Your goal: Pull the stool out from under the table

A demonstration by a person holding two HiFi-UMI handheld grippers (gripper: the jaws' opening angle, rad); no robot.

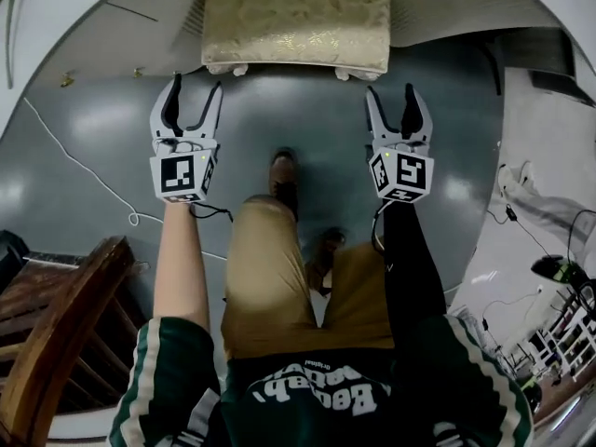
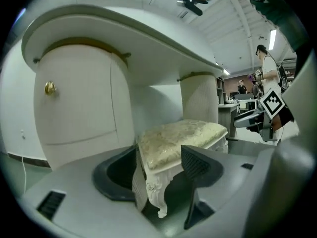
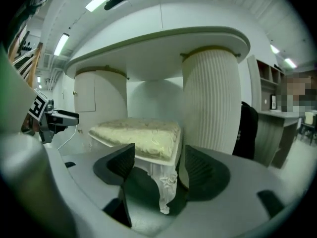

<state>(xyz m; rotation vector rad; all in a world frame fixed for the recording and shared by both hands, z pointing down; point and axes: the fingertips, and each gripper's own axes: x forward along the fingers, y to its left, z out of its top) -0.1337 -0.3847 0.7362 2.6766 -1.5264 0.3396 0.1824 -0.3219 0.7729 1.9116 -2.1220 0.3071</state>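
Note:
The stool (image 1: 296, 17) has a gold patterned cushion and white carved legs; its far part lies under the white table (image 1: 93, 17). My left gripper (image 1: 196, 84) is open just short of the stool's front left corner. My right gripper (image 1: 390, 90) is open just short of the front right corner. In the left gripper view the stool (image 2: 178, 138) shows a carved front leg (image 2: 156, 192) between the spread jaws of the left gripper (image 2: 161, 170), untouched. In the right gripper view the stool (image 3: 138, 135) has its other front leg (image 3: 166, 187) between the open jaws of the right gripper (image 3: 159, 167), with gaps on both sides.
A dark wooden chair (image 1: 56, 333) stands at the lower left. A white cable (image 1: 74, 161) trails over the grey floor. The person's shoes (image 1: 284, 180) are just behind the grippers. The table rests on a cabinet with a brass knob (image 2: 49, 88) and a ribbed pedestal (image 3: 210, 103).

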